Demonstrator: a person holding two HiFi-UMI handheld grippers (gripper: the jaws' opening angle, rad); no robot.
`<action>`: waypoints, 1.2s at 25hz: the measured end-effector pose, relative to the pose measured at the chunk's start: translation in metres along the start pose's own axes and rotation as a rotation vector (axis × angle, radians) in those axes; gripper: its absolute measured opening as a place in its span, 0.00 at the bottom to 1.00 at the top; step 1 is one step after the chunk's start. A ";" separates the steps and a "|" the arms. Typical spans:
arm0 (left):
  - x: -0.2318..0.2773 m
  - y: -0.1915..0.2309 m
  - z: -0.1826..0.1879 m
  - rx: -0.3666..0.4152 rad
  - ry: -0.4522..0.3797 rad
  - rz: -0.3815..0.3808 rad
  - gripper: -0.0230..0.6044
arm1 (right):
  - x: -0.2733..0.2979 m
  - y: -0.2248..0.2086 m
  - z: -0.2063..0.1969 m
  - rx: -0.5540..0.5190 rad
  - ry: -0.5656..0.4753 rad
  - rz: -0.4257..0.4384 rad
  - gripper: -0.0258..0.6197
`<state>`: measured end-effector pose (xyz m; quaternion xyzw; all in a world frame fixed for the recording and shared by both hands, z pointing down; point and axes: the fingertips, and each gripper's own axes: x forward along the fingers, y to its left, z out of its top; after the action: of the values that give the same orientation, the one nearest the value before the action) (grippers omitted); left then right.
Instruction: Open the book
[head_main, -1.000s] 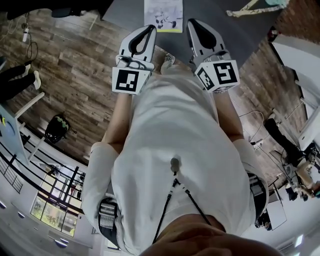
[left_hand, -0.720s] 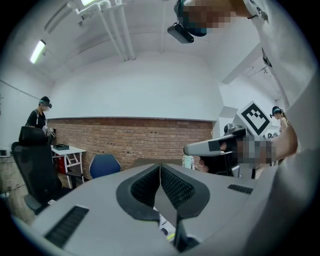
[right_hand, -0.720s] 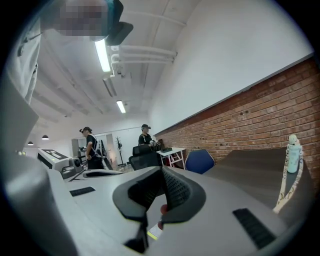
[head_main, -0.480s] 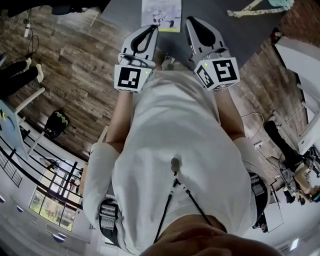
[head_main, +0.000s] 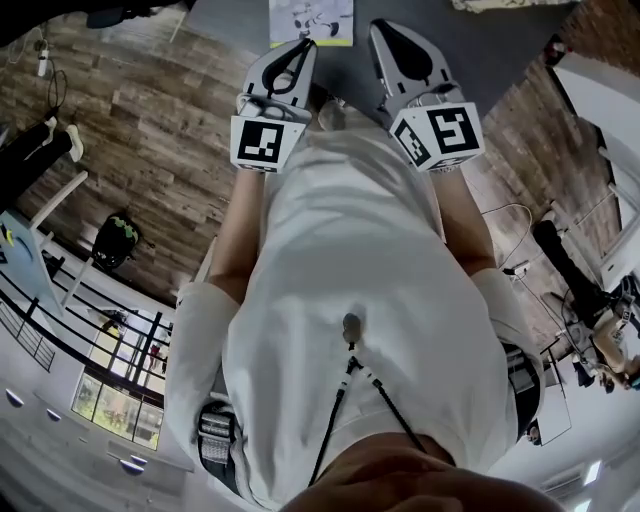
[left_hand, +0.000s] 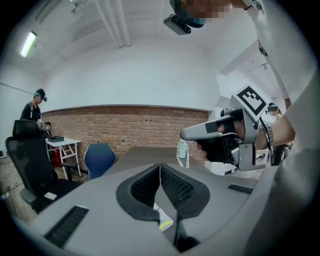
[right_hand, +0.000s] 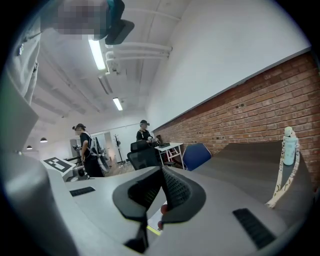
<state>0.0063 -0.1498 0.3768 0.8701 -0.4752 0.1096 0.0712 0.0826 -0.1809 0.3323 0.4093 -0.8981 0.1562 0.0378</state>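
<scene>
The book (head_main: 311, 20) lies shut on the dark grey table (head_main: 490, 50), its white cover with a drawing showing at the top of the head view. My left gripper (head_main: 304, 44) hovers just short of its near edge, shut and empty. My right gripper (head_main: 379, 27) hangs beside the book's right side, also shut with nothing in it. In the left gripper view the left gripper (left_hand: 160, 166) has its pads together, and a corner of the book (left_hand: 162, 220) shows below them. The right gripper (right_hand: 162, 170) is likewise shut, with the book (right_hand: 156, 220) peeking under it.
A pale bottle (left_hand: 183, 150) with a patterned strap stands farther along the table, also seen as the bottle (right_hand: 287, 145). A blue chair (left_hand: 98, 157) and a black office chair (left_hand: 30, 160) stand beyond the table. People (right_hand: 82, 150) stand at the room's far side.
Both grippers have moved forward and lower, closer to the book on the table. Both have stayed shut.
</scene>
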 end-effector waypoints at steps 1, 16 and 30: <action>0.002 0.000 -0.004 0.000 0.008 -0.007 0.08 | 0.001 -0.001 -0.002 0.002 0.003 -0.003 0.10; 0.042 -0.006 -0.065 0.052 0.108 -0.062 0.08 | 0.011 -0.018 -0.045 0.033 0.059 -0.043 0.10; 0.096 -0.009 -0.143 0.079 0.251 -0.131 0.08 | 0.023 -0.046 -0.097 0.096 0.111 -0.074 0.10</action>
<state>0.0467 -0.1901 0.5391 0.8808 -0.4000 0.2314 0.1026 0.0957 -0.1955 0.4399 0.4343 -0.8704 0.2200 0.0738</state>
